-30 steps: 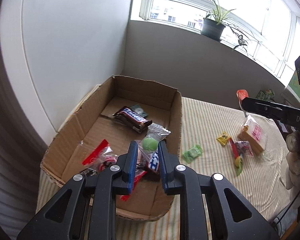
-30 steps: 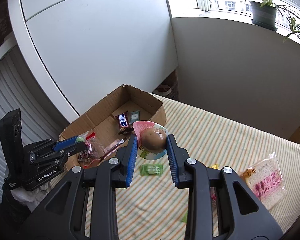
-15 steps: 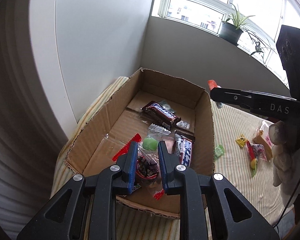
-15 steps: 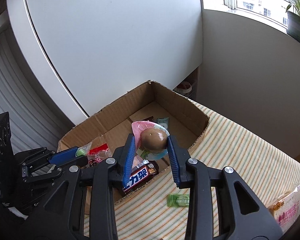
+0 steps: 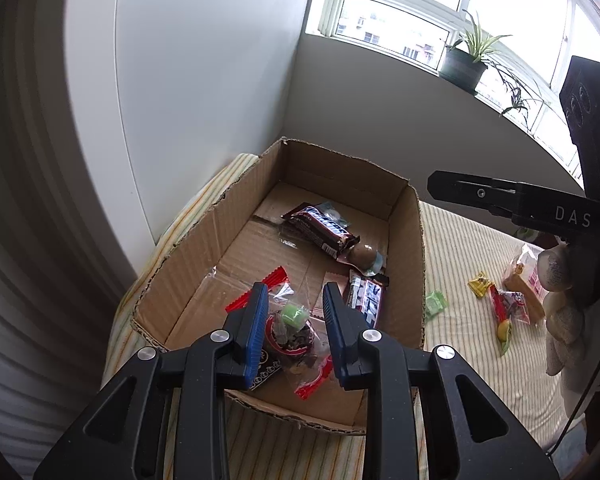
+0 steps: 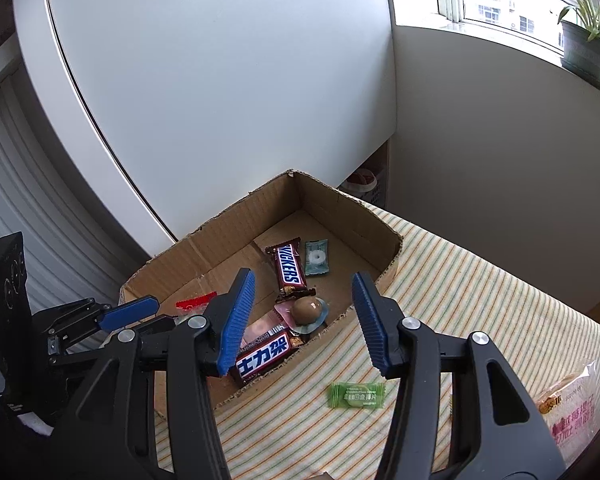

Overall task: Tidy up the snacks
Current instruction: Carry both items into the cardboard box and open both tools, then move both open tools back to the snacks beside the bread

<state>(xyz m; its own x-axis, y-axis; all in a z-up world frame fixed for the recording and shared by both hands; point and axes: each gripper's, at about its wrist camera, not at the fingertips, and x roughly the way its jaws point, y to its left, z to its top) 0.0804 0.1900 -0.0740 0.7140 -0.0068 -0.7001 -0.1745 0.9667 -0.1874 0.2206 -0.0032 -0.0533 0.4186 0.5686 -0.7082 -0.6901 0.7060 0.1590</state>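
A cardboard box [image 5: 416, 260] [image 6: 220, 232] stands on a striped cloth. My right gripper [image 6: 302, 280] hangs over the box's near wall with its jaws opening and nothing between them. Below it in the box lies a packet with a brown egg [image 6: 306, 309] [image 5: 362, 258], next to two chocolate bars [image 6: 290, 270] [image 6: 266, 358]. My left gripper [image 5: 295, 290] is low in the box, its jaws opening. A clear bag with red edges and a green sweet [image 5: 292, 320] sits between them on the box floor; the pads do not press it.
On the cloth outside the box lie a green sweet [image 6: 356, 396] [image 5: 436, 303], a yellow sweet [image 5: 482, 282], a red candy bag [image 5: 508, 308] and a bread packet [image 6: 572, 412]. A mint packet [image 6: 317, 258] lies in the box. A white wall rises behind it, and a potted plant [image 5: 466, 66] sits on the sill.
My right gripper moved over the box and opened; the egg packet left its jaws and now lies in the box. My left jaws widened a little around the clear bag.
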